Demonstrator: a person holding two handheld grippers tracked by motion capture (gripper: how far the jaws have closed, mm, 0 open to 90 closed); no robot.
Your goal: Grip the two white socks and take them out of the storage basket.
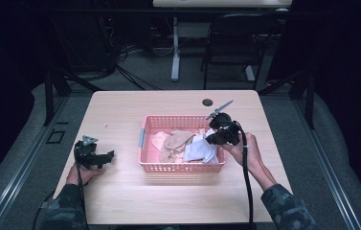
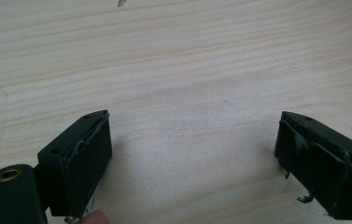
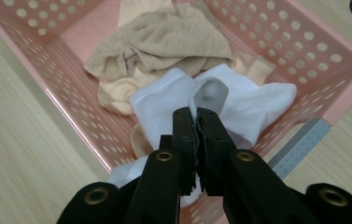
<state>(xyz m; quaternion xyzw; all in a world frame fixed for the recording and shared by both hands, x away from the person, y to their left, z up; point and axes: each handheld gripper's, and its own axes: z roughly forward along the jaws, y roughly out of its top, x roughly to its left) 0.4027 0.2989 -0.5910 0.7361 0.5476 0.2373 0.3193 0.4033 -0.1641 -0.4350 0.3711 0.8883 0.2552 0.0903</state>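
Overhead, right gripper (image 1: pixel 215 137) pinches white sock (image 1: pixel 202 149) over pink basket (image 1: pixel 183 166), right of table (image 1: pixel 120 110); left gripper (image 1: pixel 102 157) rests far left. Left gripper (image 2: pixel 192 158): jaws wide, nothing held. Right gripper (image 3: pixel 196 122): jaws clamped on white sock (image 3: pixel 253 105); no legible writing; beige socks (image 3: pixel 164 44) partly buried.

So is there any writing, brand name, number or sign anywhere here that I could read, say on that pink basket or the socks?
None: no readable text in any view.
Pink basket: plain perforated plastic, no label.
White sock pinched by the right gripper: no print visible.
Beige cloth: unmarked.
Left gripper, open over the wooden table: no markings.
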